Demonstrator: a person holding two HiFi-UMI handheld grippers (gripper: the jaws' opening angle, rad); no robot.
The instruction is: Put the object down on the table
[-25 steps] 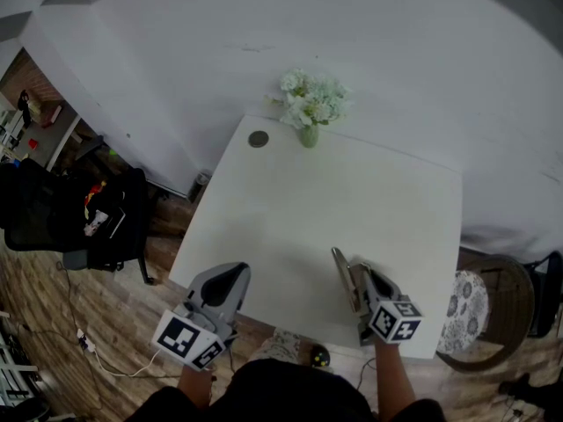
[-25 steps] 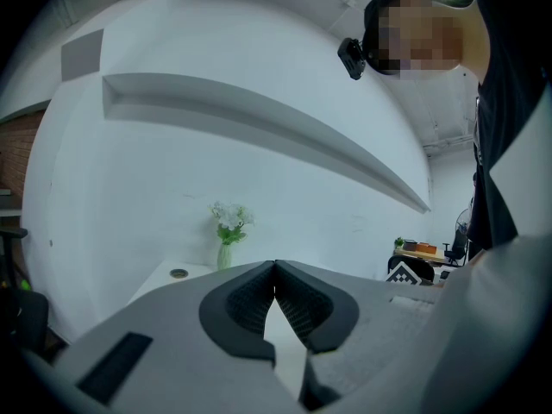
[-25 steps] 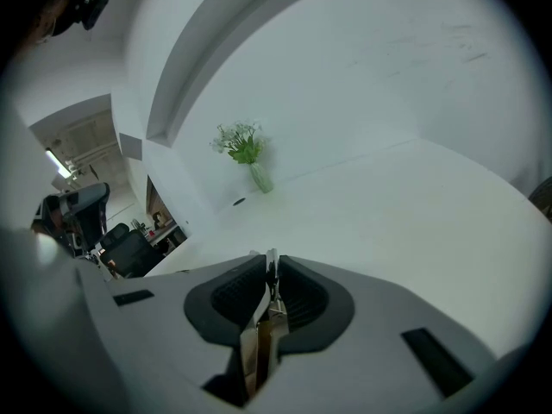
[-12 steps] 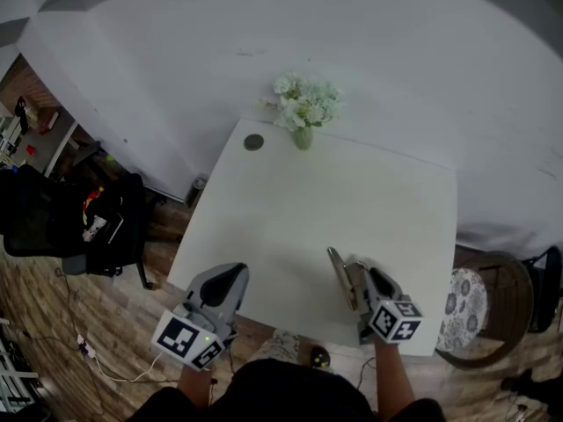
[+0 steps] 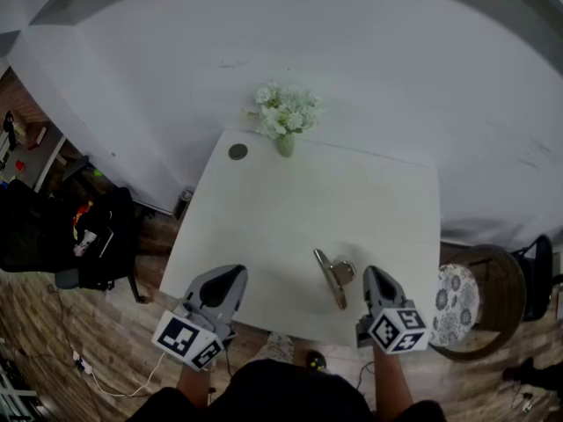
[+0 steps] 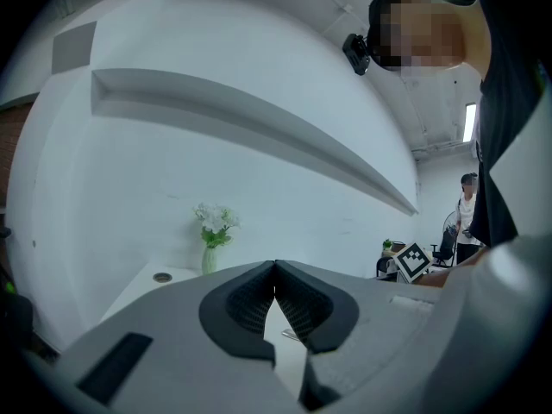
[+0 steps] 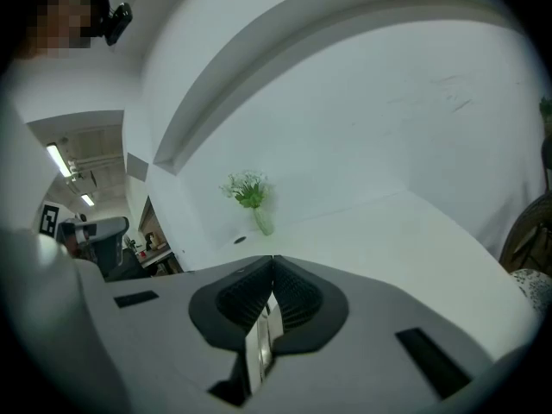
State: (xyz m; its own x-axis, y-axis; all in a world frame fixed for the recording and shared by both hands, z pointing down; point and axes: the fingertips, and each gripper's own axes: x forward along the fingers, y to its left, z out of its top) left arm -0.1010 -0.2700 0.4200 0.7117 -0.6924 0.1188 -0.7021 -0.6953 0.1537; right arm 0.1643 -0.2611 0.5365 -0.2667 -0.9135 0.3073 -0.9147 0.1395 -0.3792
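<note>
Right gripper (image 7: 272, 267) seemingly pinches metal clip (image 5: 332, 278).

A white table (image 5: 255, 209) is set against a white wall (image 5: 369, 69) on a wood-plank floor (image 5: 97, 350). It is flanked by a black office chair (image 5: 48, 236) and a wicker chair (image 5: 497, 310).

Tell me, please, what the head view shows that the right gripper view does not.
Only the head view: the metal clip's full outline, the right gripper's marker cube, the wood floor. Only the right gripper view: its jaws closed on the clip, ceiling lights. Both: white table, flower vase, left gripper.
</note>
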